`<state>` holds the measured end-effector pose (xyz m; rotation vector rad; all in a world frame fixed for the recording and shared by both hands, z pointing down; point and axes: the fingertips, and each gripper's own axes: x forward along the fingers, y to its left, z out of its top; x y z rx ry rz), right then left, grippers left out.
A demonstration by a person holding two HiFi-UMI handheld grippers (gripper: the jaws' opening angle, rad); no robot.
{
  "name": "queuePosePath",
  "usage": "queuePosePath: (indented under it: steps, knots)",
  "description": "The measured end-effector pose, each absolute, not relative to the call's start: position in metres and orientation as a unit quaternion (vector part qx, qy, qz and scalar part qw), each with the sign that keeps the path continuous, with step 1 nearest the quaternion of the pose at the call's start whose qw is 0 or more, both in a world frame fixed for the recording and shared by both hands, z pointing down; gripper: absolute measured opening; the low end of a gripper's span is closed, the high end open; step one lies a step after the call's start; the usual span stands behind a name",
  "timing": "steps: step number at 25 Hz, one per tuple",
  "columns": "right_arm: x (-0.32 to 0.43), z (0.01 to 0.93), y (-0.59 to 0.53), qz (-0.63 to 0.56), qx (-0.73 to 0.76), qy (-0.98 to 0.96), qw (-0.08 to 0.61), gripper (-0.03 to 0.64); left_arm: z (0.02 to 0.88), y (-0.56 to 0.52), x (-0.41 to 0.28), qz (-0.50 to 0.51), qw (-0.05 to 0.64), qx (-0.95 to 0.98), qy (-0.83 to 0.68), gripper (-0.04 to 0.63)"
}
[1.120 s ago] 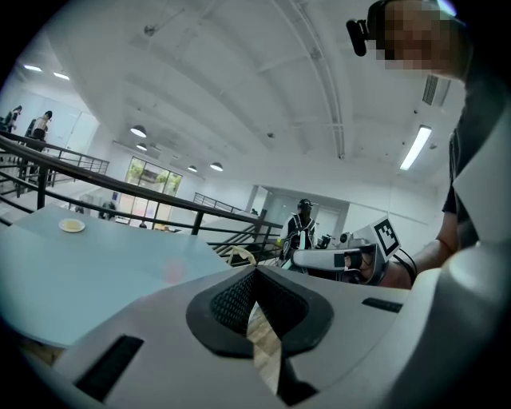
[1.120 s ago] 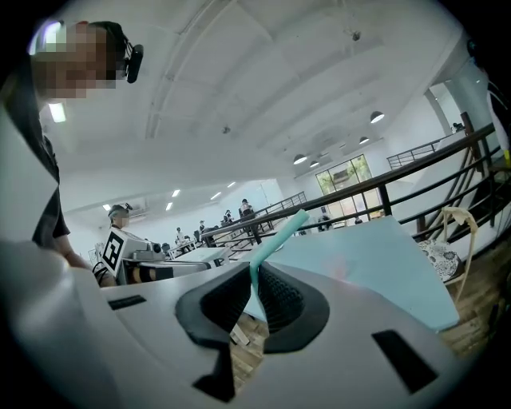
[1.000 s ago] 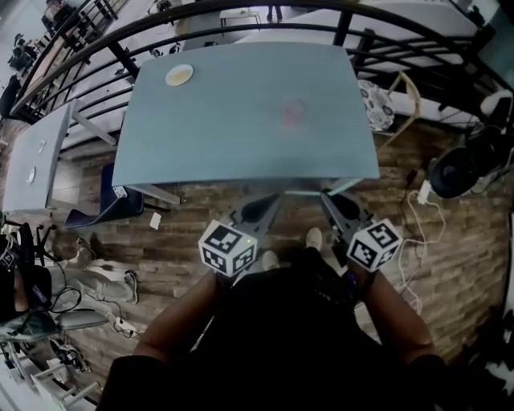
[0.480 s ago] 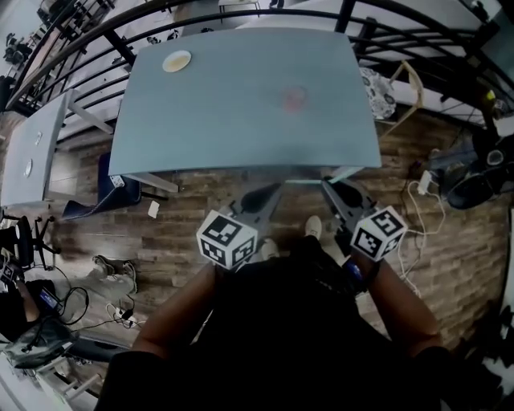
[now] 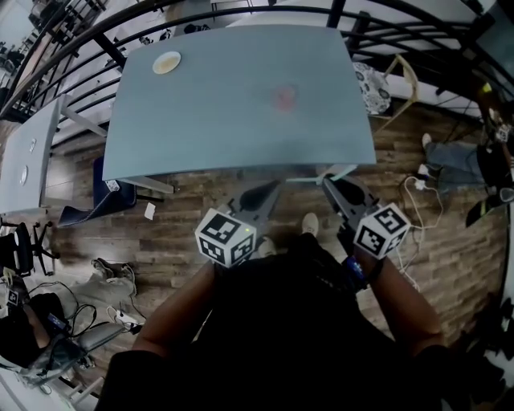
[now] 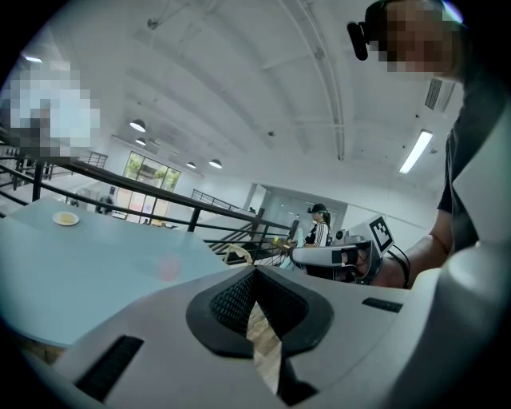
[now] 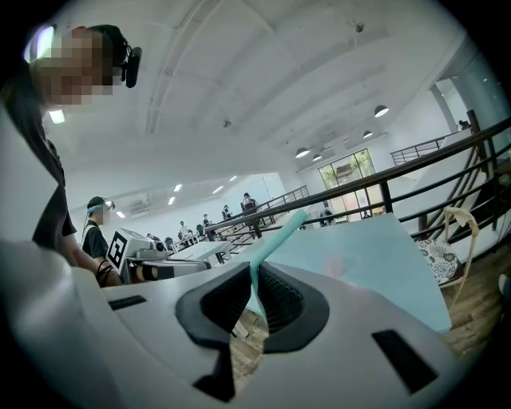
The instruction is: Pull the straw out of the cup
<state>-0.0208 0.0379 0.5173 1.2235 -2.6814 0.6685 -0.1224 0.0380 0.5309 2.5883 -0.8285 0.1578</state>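
Note:
A faint pink see-through cup (image 5: 285, 98) stands on the light blue table (image 5: 201, 128), far ahead of both grippers; it also shows as a pink blur (image 6: 168, 268) in the left gripper view. My right gripper (image 7: 254, 279) is shut on a teal straw (image 7: 275, 236) that sticks up and to the right from between the pads, well away from the cup. In the head view the right gripper (image 5: 328, 185) hovers just off the table's near edge. The left gripper (image 5: 271, 189) hangs beside it, and its jaws (image 6: 255, 273) are shut with nothing between them.
A small plate (image 5: 166, 63) lies at the table's far left corner. A black railing (image 5: 241, 16) runs behind the table. A wooden chair (image 5: 401, 88) stands to the right, a blue seat (image 5: 104, 201) to the left, and cables (image 5: 418, 201) lie on the wooden floor.
Both grippers have kept their place before the table's near edge. The head view has shifted slightly, and a person on the floor has come into view at the right.

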Motion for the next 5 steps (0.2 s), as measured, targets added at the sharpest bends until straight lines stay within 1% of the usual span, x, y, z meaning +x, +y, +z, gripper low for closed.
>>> queuePosePath:
  steps: [5]
  knots:
    - [-0.0111,0.5148,0.0382,0.221,0.411,-0.883,0.059,0.038,0.5296,0.0377,-0.1157,0.056,0.209,0.931,-0.294,0.011]
